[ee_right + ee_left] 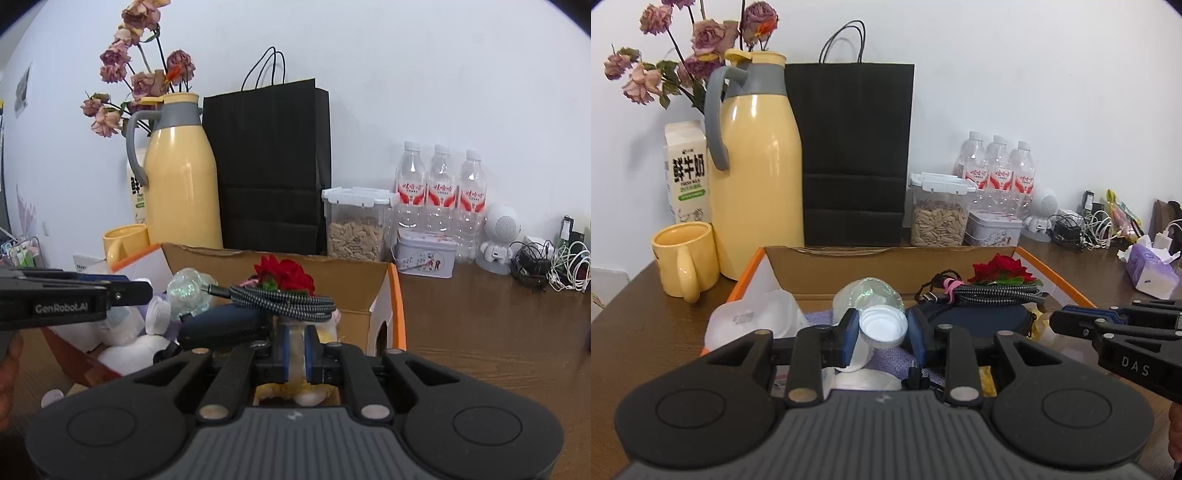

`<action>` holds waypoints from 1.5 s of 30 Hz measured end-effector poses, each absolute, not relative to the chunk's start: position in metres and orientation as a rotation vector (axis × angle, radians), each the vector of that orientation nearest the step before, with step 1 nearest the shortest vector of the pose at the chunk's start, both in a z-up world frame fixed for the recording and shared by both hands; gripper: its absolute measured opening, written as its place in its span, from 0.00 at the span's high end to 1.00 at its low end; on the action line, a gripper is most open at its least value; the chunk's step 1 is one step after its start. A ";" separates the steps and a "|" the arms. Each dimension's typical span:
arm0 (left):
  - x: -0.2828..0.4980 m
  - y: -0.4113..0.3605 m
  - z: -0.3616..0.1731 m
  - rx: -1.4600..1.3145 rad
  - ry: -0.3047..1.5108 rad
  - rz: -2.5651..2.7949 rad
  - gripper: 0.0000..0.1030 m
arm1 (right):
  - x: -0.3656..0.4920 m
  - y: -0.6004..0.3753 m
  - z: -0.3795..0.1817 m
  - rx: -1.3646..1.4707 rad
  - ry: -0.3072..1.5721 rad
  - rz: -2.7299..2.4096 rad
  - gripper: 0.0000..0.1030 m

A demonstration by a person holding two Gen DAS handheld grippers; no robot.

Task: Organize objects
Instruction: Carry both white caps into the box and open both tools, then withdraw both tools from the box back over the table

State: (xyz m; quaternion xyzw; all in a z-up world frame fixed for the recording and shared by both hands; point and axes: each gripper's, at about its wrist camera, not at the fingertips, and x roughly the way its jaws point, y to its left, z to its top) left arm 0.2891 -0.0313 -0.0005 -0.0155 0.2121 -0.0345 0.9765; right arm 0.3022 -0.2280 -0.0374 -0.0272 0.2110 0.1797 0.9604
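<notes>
On the right gripper [1056, 325], "DAS"; milk carton [687, 173] reads "鲜牛奶".

A pale yellow thermos jug [757, 177] wears a grey collar and handle, matching the pale yellow ceramic mug [685, 260]. The tall paper bag [855, 155] is matte black. The cardboard box [1054, 275] has orange edging. A black-and-white braided cable [284, 301] lies beside a red fabric flower [284, 277]. The wooden counter [646, 325] is dark brown.
</notes>
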 end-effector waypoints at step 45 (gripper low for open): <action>0.187 0.011 0.013 -0.012 0.382 0.083 0.00 | 0.219 -0.241 -0.055 -0.148 0.579 0.296 0.00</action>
